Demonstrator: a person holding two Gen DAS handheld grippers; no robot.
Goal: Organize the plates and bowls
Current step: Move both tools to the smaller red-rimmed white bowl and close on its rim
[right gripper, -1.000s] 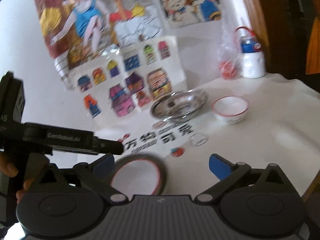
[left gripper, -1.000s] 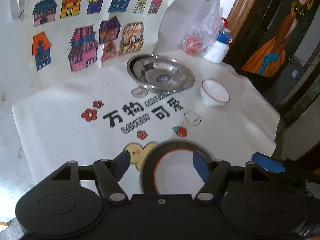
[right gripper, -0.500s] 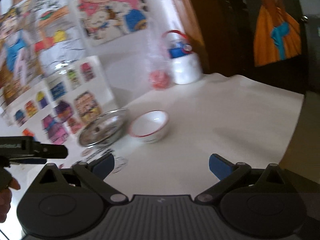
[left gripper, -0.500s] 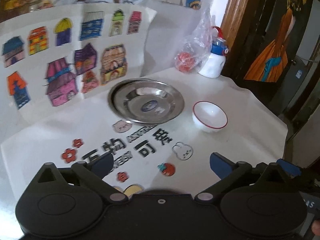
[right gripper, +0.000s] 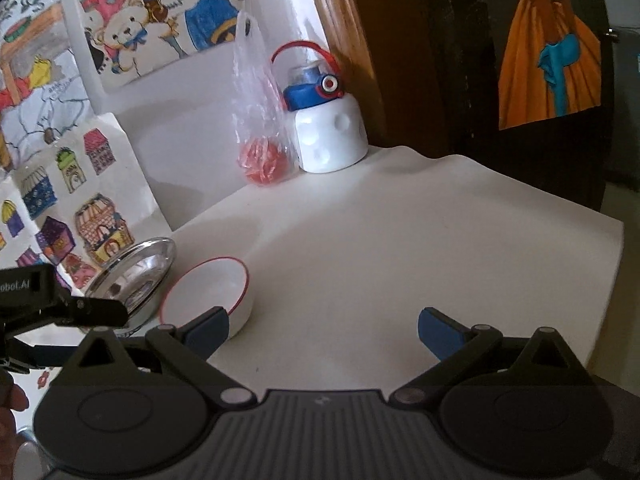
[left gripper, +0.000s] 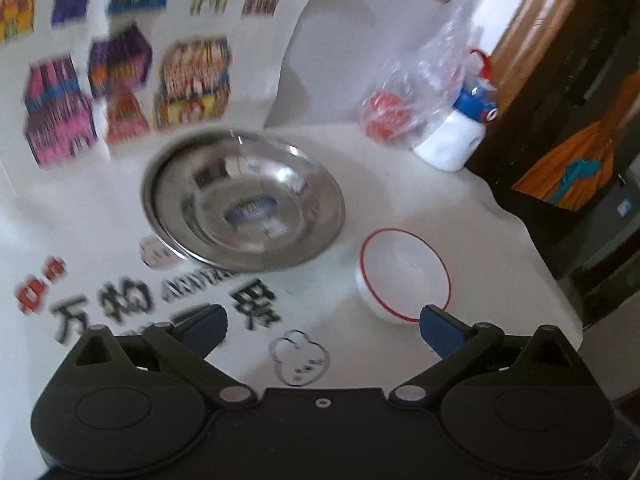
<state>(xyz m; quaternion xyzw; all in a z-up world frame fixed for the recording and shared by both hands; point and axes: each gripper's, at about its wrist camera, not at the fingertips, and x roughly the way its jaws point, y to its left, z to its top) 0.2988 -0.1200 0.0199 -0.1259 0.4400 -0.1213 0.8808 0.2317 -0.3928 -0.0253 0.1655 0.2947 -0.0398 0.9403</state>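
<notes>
Both grippers empty & spread wide over white desk [right gripper: 400, 240]; steel plate + bowl sit ahead.

Desk cover has printed chars/stickers near left, kids' drawings [left gripper: 120, 72] on wall at far left. Steel plate [left gripper: 244, 200] lies far-centre in left wrist view, a sticker label in its middle, blurred. White bowl w/ red rim [left gripper: 404, 276] just right of plate, upright, nothing seen inside; in right wrist view same bowl [right gripper: 208, 296] is beside plate [right gripper: 136, 272], its near edge behind that gripper's left finger. White bottle w/ blue cap [right gripper: 328, 132] at far desk edge, clear bag w/ smth red [right gripper: 262, 160] just left of it. Left gripper [left gripper: 322, 326]: fingers wide apart, holding nothing, right fingertip [left gripper: 436, 324] overlaps the bowl's near rim in view. Right gripper [right gripper: 322, 326]: fingers wide apart, holding nothing.
</notes>
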